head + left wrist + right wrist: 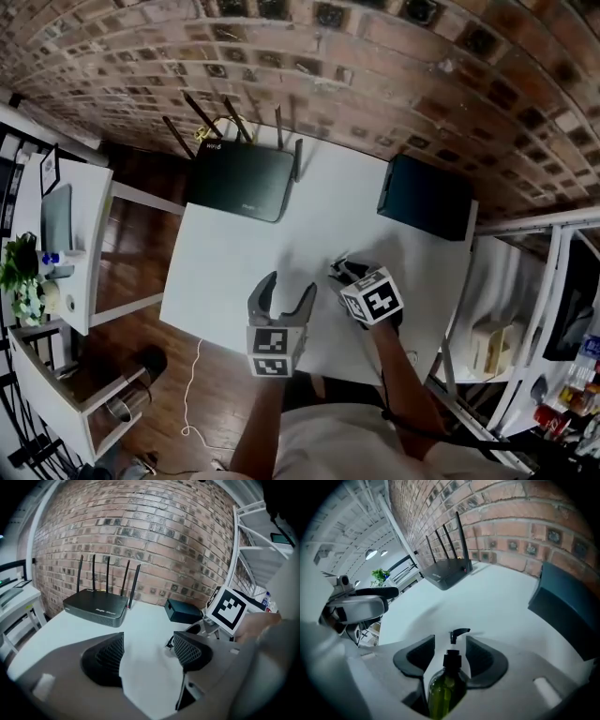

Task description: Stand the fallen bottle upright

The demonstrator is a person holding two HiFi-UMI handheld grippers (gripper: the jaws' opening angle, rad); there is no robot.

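Bottle (443, 688), green with a black pump, sits low centre in the right gripper view. Its long axis runs up the frame, pump end uppermost, spout turned right. Right gripper (450, 640) straddles it, jaws apart, white table (501, 602) showing either side of the pump neck. Left gripper (148, 639) has jaws apart, only table between. In the head view the pump end points upper left from under the right gripper.

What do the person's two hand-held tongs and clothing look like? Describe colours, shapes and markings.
Both the left tongs and right tongs have grey, curved bodies tipped with black mesh-textured pads. Each carries a white cube with black square markers. The person wears a light-coloured top.
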